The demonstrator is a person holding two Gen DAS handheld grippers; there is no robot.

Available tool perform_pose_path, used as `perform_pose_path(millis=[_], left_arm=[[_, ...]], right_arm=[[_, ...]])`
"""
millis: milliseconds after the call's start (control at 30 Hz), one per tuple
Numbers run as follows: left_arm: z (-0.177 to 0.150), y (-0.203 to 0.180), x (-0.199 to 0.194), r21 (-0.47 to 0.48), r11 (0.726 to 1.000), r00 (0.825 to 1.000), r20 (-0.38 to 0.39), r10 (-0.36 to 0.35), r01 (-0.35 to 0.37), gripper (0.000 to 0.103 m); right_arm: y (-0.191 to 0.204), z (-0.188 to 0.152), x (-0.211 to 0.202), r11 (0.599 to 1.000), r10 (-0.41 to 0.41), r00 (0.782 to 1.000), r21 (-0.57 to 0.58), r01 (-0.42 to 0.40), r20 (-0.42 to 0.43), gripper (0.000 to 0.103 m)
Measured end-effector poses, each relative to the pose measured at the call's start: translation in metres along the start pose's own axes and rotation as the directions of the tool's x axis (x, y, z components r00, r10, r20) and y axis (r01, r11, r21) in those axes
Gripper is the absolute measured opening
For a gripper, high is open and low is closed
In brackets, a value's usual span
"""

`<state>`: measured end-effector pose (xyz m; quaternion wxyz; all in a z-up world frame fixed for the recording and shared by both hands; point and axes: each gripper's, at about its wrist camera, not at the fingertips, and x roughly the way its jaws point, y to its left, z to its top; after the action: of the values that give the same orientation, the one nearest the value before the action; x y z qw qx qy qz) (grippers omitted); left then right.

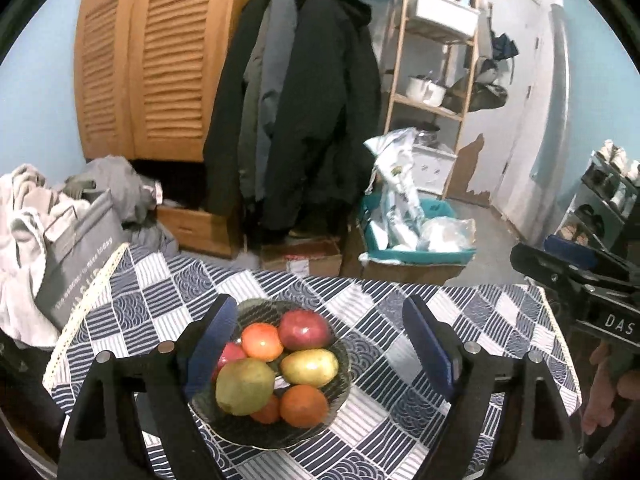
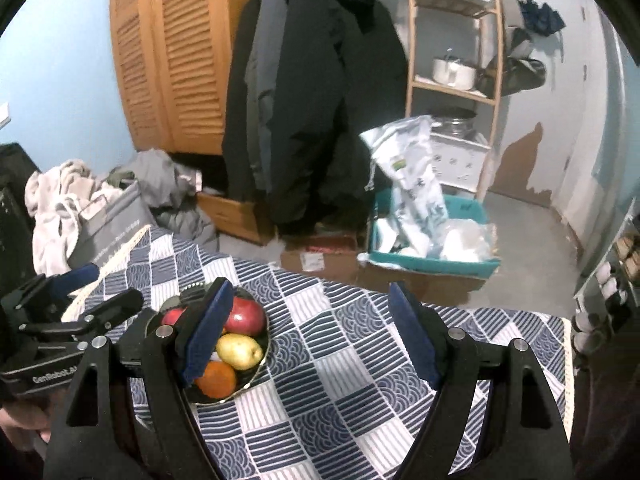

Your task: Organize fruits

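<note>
A dark glass bowl [image 1: 340, 396] sits on the blue-and-white checked tablecloth [image 1: 384, 424]. It holds several fruits: a green pear [image 1: 244, 386], a yellow pear [image 1: 309, 367], a red apple [image 1: 305, 329], an orange-red fruit [image 1: 262, 341] and an orange [image 1: 304, 405]. My left gripper [image 1: 324, 344] is open and empty, above the bowl, its left finger over the bowl's left side. My right gripper [image 2: 310, 334] is open and empty, to the right of the bowl [image 2: 262, 364]; its left finger hides part of the fruit. The left gripper also shows at the left of the right wrist view [image 2: 86, 292].
The table's far edge [image 1: 360, 278] faces a cluttered floor with cardboard boxes [image 1: 300, 258] and a teal bin [image 1: 416, 254]. A grey bag with laundry [image 1: 76, 256] stands left of the table. Coats [image 1: 304, 112] hang behind. The right gripper's body [image 1: 592, 280] is at the right.
</note>
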<state>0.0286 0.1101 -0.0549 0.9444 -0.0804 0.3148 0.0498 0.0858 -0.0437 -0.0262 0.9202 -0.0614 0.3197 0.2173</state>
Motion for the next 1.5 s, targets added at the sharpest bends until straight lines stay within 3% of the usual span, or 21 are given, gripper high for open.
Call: perform_pose_path(millis=[133,367,567,833,1167,1500], left_arm=[[0.006,-0.012,-0.016,0.03,1.0,0.999,0.045,-0.005,0.003,0.092],[0.015,-0.029,-0.041,0.059,0.998,0.993,0.114,-0.041,0.034,0.1],[0.021,-0.036,-0.056,0.054,0.997,0.987,0.149,-0.067,0.06,0.102],[0.025,-0.041,-0.057,0.045,0.998,0.985,0.16,-0.06,0.054,0.102],[0.025,-0.048,-0.056,0.068,0.997,0.984,0.177,0.019,-0.031,0.102],[0.025,-0.052,-0.058,0.088,0.995,0.981,0.194,0.024,-0.041,0.102]], right_arm=[[-0.007,-0.002,-0.021,0.999,-0.045,0.997,-0.015,0.046,0.059,0.086],[-0.026,-0.006,-0.058,0.996,-0.092,0.984,0.004,0.093,0.153,0.086],[-0.034,-0.01,-0.086,0.981,-0.185,0.951,-0.005,0.192,0.25,0.087],[-0.043,-0.016,-0.104,0.972,-0.225,0.923,0.01,0.234,0.312,0.087],[-0.055,-0.018,-0.104,0.965,-0.258,0.916,0.026,0.263,0.308,0.087],[-0.055,-0.023,-0.099,0.96,-0.271,0.92,0.018,0.278,0.282,0.087]])
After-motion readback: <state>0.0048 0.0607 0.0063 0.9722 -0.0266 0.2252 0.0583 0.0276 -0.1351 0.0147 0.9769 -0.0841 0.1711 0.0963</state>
